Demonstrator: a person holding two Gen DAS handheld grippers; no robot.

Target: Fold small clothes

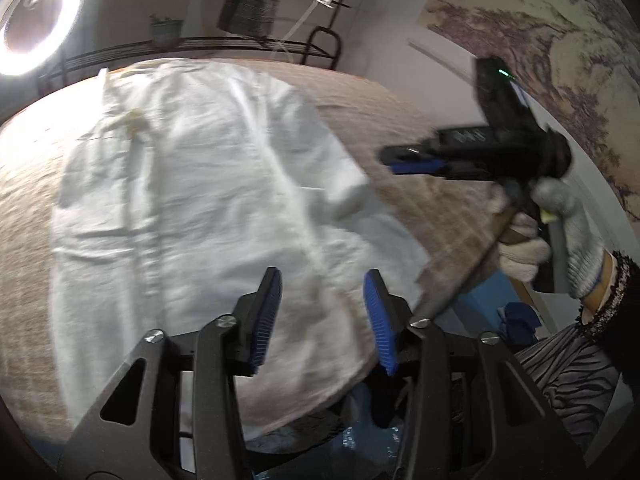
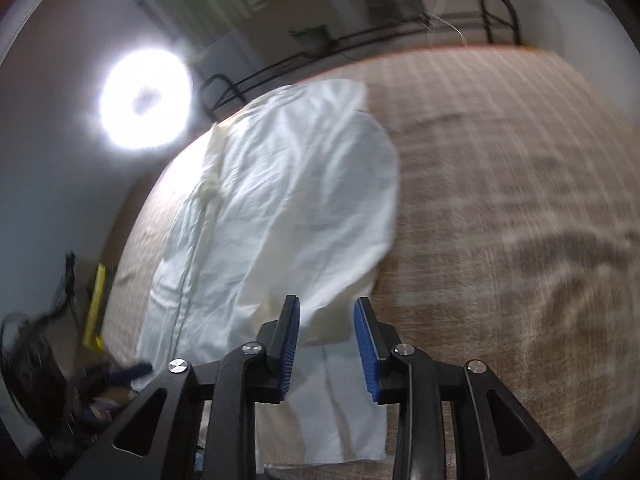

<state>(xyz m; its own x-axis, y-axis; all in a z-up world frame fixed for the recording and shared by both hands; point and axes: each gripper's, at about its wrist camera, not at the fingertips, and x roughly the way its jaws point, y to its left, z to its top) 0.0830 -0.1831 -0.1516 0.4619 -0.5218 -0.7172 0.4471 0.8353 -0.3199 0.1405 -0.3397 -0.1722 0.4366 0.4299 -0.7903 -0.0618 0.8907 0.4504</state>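
1. While we count, we find one white garment (image 1: 192, 184) spread across the brown checked table cover (image 1: 420, 128), its near hem hanging over the table's front edge.
2. We see two grippers. Our left gripper (image 1: 322, 320) hovers over the garment's near end with its blue pads (image 1: 266, 320) parted and nothing between them.
3. Our right gripper (image 2: 326, 344) also stands released, above the near part of the garment (image 2: 280, 200), with no cloth between its fingers.
4. From the left wrist view, one gloved hand (image 1: 560, 236) holds the right gripper's handle beside the garment.
5. One ring light (image 1: 36, 20) glows past the table.
6. Pale markings on the right gripper's body (image 1: 468, 136) are too blurred for us to read.
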